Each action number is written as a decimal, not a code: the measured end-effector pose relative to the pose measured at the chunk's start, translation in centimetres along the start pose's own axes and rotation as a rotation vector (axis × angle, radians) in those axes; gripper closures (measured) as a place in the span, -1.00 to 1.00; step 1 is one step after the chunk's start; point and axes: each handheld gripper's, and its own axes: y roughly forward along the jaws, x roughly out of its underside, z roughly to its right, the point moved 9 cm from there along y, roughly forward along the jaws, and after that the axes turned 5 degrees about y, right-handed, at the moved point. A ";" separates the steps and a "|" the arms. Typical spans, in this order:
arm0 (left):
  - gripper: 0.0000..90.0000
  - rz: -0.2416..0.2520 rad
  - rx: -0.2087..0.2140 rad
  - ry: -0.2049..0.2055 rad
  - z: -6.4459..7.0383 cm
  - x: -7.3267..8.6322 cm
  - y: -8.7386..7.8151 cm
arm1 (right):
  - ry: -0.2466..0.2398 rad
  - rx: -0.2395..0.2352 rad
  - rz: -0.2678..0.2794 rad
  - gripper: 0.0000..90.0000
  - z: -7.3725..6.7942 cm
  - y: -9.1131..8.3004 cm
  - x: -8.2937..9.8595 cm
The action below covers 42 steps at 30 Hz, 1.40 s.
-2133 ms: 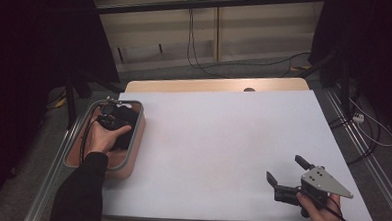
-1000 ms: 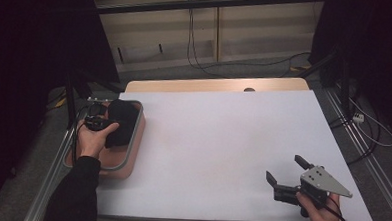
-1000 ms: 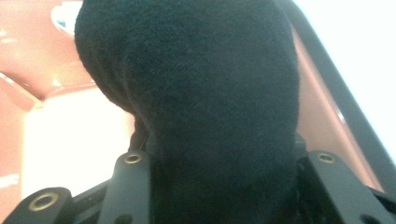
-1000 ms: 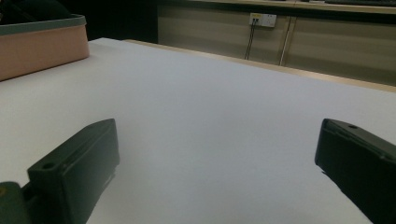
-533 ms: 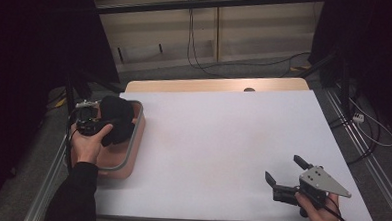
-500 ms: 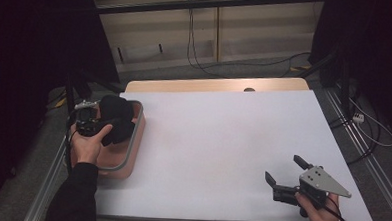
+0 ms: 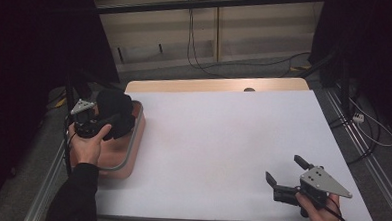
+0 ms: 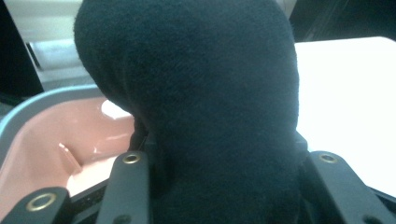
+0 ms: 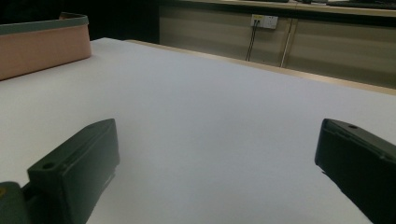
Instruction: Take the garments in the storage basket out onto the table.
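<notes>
Dim room overall; white table (image 7: pixel 222 141) is the brightest surface in the high view, lit evenly from above, no hard glare. Surroundings left and right drop to near black, detail lost. Soft faint shadow under the right gripper (image 7: pixel 287 175) on the tabletop. High view slightly soft, low contrast, some noise in dark areas. Left gripper view: black cloth (image 8: pixel 196 102) very close, fuzzy, texture barely readable; pink tray (image 8: pixel 56 140) shows small specular highlights; table at right is blown toward white. Right gripper view: jaws near the lens are blurred and dark, tabletop greyish, back wall dim but readable.
</notes>
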 end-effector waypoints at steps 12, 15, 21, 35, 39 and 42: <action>0.17 0.131 -0.004 -0.004 0.1 -1.3 -1.3 | -0.001 -0.002 0.000 -1.00 -0.1 0.1 0.0; 0.17 0.162 -0.005 0.004 0.2 -1.7 -1.4 | -0.001 -0.003 0.000 -1.00 -0.1 0.2 0.0; 0.17 0.217 -0.009 0.009 0.3 -2.4 -2.0 | -0.001 -0.004 0.000 -1.00 -0.1 0.2 0.0; 0.17 0.331 -0.013 0.026 0.7 -4.2 -3.4 | 0.001 -0.007 0.001 -1.00 -0.1 0.2 0.0; 0.17 0.362 -0.004 0.022 1.0 -4.9 -4.1 | -0.001 -0.007 0.003 -1.00 0.0 0.1 -0.1; 0.17 0.368 0.000 0.027 1.2 -5.2 -4.3 | -0.002 -0.005 0.001 -1.00 0.0 0.2 -0.1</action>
